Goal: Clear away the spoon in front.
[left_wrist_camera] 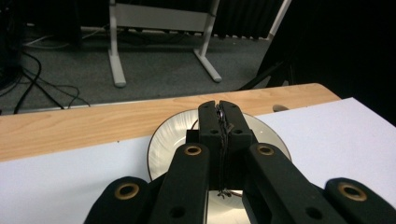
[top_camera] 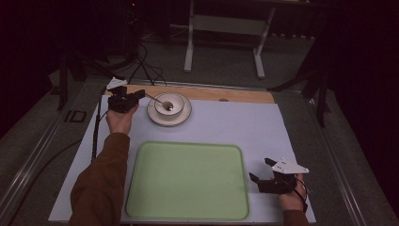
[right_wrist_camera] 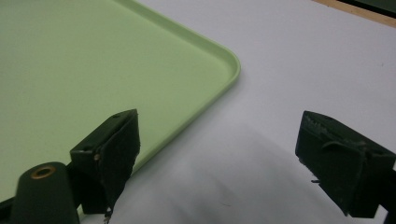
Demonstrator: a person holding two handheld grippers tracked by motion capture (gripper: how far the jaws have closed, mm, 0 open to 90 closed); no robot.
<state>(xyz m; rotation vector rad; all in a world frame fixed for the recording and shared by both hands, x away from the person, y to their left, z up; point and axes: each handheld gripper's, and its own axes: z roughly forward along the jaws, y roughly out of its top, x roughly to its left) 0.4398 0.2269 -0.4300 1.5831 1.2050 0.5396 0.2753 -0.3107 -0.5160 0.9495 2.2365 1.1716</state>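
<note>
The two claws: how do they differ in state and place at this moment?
The left claw is shut on the spoon handle at the bowl; the right claw is open and holds nothing. The left is at the table's far side, the right at the near side, beside the green tray. Both are black.

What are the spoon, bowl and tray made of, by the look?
Spoon: thin with a grey glint, probably metal. Bowl: cream, glossy highlights, likely glazed ceramic; its plate looks the same. Tray: pale green, matte, moulded rounded rim, probably plastic.
</note>
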